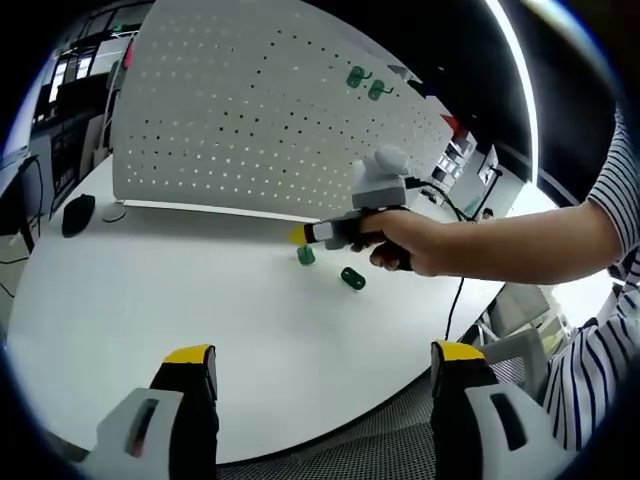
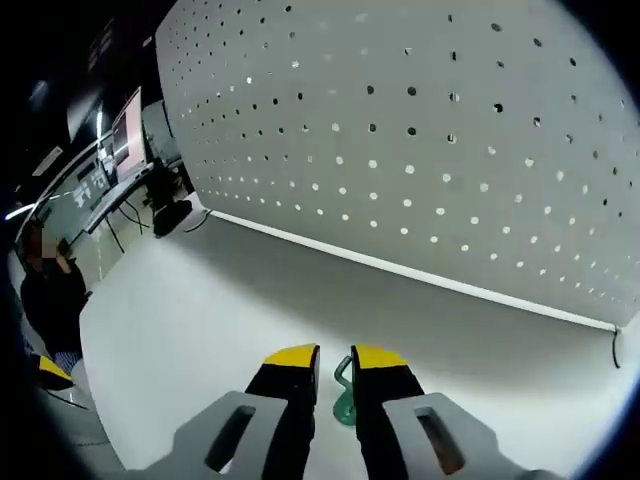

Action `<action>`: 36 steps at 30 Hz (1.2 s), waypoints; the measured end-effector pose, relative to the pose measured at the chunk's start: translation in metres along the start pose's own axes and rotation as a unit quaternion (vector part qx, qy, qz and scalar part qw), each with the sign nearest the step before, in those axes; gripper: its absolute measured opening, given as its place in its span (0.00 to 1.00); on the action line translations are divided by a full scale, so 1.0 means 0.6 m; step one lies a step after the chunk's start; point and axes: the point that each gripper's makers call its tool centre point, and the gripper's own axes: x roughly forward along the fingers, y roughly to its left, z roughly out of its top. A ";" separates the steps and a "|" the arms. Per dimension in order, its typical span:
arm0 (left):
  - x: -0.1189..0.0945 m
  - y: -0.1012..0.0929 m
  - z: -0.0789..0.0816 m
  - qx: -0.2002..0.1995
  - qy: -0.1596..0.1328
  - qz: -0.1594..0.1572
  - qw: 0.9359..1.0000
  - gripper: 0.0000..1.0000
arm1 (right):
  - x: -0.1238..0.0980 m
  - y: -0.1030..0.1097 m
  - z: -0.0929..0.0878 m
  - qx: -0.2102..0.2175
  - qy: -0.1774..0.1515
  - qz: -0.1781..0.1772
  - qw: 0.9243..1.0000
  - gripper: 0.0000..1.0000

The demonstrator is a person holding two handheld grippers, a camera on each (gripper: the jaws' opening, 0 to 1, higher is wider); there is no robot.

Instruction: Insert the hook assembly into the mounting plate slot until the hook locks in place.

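Right gripper view: the right gripper [image 2: 335, 362] has its yellow-tipped jaws nearly closed around a small green plastic hook [image 2: 345, 392] standing on the white table [image 2: 200, 320], facing the grey perforated pegboard mounting plate [image 2: 420, 150]. Left gripper [image 1: 325, 362] hangs wide open, empty. Best squeeze squarely, lift without twisting, then line up the hook's back with one hole row.
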 end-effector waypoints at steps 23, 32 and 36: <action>-0.001 0.003 -0.001 -0.001 0.003 0.003 1.000 0.91 | -0.052 -0.004 0.042 0.039 -0.050 0.004 0.998 0.00; 0.007 0.017 -0.007 -0.026 0.022 0.008 0.999 0.90 | -0.112 0.016 0.094 0.083 -0.118 0.036 0.989 0.00; 0.013 0.022 -0.002 -0.038 0.024 0.013 0.999 0.90 | -0.141 0.029 0.105 0.088 -0.139 0.049 0.985 0.00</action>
